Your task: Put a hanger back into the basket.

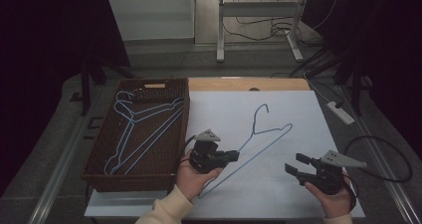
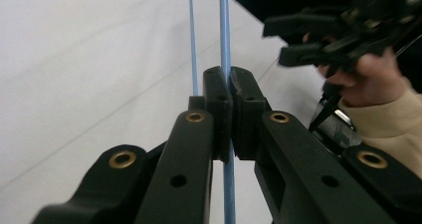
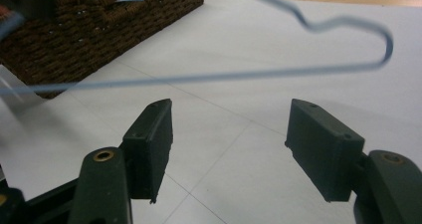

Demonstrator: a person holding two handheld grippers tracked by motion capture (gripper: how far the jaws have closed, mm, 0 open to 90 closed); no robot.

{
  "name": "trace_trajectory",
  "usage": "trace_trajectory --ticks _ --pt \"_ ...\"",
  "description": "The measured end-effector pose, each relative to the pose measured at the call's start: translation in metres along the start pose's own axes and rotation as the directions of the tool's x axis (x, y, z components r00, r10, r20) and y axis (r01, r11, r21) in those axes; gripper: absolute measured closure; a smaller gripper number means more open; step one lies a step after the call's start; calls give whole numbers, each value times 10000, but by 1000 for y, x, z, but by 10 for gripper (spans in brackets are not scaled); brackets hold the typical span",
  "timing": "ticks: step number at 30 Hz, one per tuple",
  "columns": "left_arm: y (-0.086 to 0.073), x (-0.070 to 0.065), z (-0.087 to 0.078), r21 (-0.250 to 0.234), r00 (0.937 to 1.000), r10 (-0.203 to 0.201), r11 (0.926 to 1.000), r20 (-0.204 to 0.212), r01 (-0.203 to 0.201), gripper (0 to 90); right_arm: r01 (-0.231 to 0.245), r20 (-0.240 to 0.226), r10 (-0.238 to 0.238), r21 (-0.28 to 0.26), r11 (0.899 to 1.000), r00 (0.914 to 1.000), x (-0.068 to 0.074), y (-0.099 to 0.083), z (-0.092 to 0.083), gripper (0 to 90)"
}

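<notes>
The left gripper [image 1: 233,157] is clamping the blue wire hanger [image 1: 259,144] on its long bar, which is slanting from near-left to far-right, left of the empty, spread-jawed right gripper [image 1: 295,163], with the basket [image 1: 107,176] lying far left.

Setting, as I see it from my end: a lab or test room, dimly lit. White sheet [image 1: 278,184] laid over a wooden table [image 1: 249,84]; wicker basket [image 1: 137,149] at its left. Beyond it, a metal stand [image 1: 259,32] on a bare floor, loose cables [image 1: 263,27] trailing under it, and a power strip [image 1: 341,112] at right. Dark drapes [image 1: 45,59] close both sides. Nothing domestic that I can make out.
</notes>
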State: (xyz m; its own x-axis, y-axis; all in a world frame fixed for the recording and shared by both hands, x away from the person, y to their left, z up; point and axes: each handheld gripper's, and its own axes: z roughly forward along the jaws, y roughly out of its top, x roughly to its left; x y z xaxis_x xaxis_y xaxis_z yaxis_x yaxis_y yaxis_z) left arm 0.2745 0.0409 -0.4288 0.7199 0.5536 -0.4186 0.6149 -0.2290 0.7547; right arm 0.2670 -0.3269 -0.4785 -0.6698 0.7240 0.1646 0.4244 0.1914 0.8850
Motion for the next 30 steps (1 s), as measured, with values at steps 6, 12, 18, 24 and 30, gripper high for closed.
trace_trajectory --ticks 6,12,18,24,30 --pt "11 2 -37 -482 9999 152 9987 67 -149 869 95 97 -98 270 9996 9999 -1 -4 3 356" --pt "18 13 -84 -1153 9994 225 9930 -251 -253 869 149 180 -158 464 9988 9997 -2 -7 5 343" --pt "18 28 -125 -1604 9981 147 9868 -592 -240 869 203 310 -225 695 9974 9993 -3 -9 7 338" --pt "10 44 -158 -1979 9949 -31 9801 -1009 -170 869 185 365 -215 806 9966 9991 -4 -10 9 334" --pt "-6 63 -184 -2280 9890 -439 9736 -1412 107 869 227 406 -263 869 9960 9988 -5 -11 11 334"
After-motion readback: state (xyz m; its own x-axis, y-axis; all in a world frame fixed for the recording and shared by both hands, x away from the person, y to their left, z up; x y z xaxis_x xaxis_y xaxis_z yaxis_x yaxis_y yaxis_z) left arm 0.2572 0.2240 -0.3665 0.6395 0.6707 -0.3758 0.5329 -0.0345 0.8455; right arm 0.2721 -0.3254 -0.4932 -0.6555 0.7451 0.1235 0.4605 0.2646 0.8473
